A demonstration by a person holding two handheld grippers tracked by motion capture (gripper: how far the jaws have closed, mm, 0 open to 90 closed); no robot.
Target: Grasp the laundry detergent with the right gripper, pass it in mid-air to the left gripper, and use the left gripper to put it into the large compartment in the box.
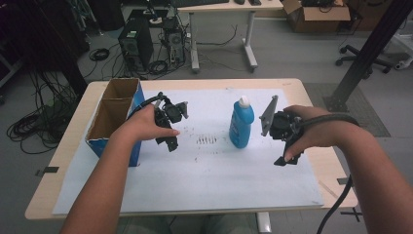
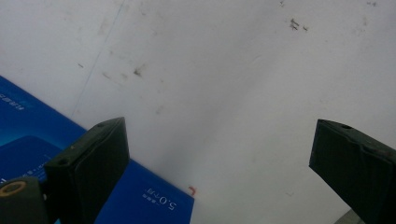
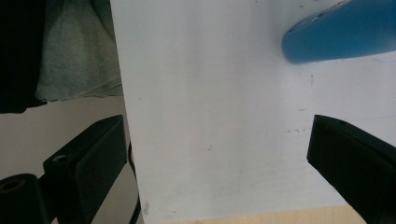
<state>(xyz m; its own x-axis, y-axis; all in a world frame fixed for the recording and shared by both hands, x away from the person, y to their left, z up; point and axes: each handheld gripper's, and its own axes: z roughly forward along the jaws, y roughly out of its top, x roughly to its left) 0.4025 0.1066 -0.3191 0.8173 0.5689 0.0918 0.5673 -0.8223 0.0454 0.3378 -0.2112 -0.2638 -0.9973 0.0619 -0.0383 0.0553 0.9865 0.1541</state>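
Note:
A blue bottle [image 1: 241, 122] with a white cap stands upright near the middle of the white sheet [image 1: 209, 170]. To its right my right gripper [image 1: 283, 160] points down at the sheet, jaws wide apart with nothing between them. In the right gripper view the bottle [image 3: 345, 32] lies at the upper right, beyond the open right gripper [image 3: 217, 133]. My left gripper [image 1: 171, 144] hovers beside an open blue cardboard box [image 1: 114, 117] at the table's left. In the left gripper view the left gripper [image 2: 219, 137] is open and empty, with the box [image 2: 154, 200] at lower left.
The wooden table [image 1: 311, 97] shows around the sheet's edges. Behind it on the floor are computer towers [image 1: 136, 44] with tangled cables, a desk [image 1: 224, 7], a cardboard carton [image 1: 316, 14] and an office chair base [image 1: 360, 56]. A black post [image 1: 365, 53] slants at right.

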